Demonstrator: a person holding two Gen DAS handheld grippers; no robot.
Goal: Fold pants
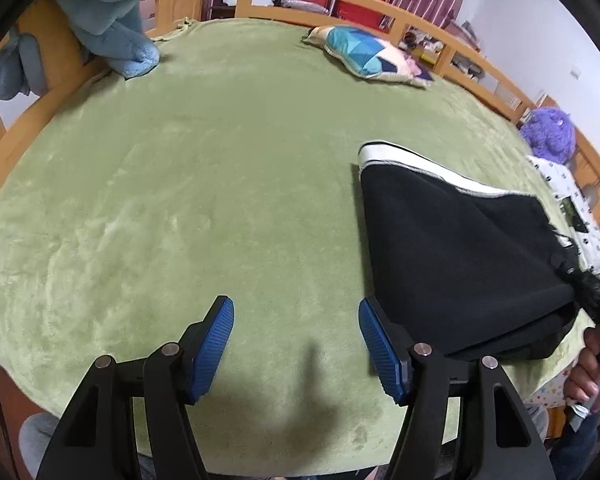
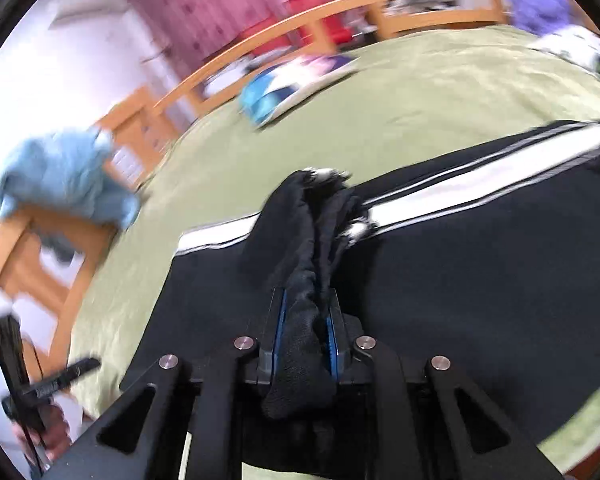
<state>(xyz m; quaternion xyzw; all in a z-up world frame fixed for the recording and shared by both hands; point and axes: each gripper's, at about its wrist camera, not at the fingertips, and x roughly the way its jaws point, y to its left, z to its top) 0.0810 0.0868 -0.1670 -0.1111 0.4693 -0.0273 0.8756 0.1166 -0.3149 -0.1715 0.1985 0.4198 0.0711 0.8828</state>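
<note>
Black pants (image 1: pixel 456 248) with a white side stripe lie on the green blanket (image 1: pixel 204 184) at the right. My left gripper (image 1: pixel 296 340) is open and empty, hovering over bare blanket just left of the pants. My right gripper (image 2: pixel 306 316) is shut on a bunched fold of the black pants (image 2: pixel 480 280) and lifts it above the rest of the fabric. The right gripper's black body also shows at the right edge of the left wrist view (image 1: pixel 596 300), pulling the cloth up. The right wrist view is blurred by motion.
A wooden bed rail (image 1: pixel 380 4) runs around the far sides. A light blue towel (image 1: pixel 116 16) hangs over the left rail. A blue patterned pillow (image 1: pixel 372 56) lies at the back. A purple plush toy (image 1: pixel 548 132) and a white printed cloth (image 1: pixel 572 208) sit at the right.
</note>
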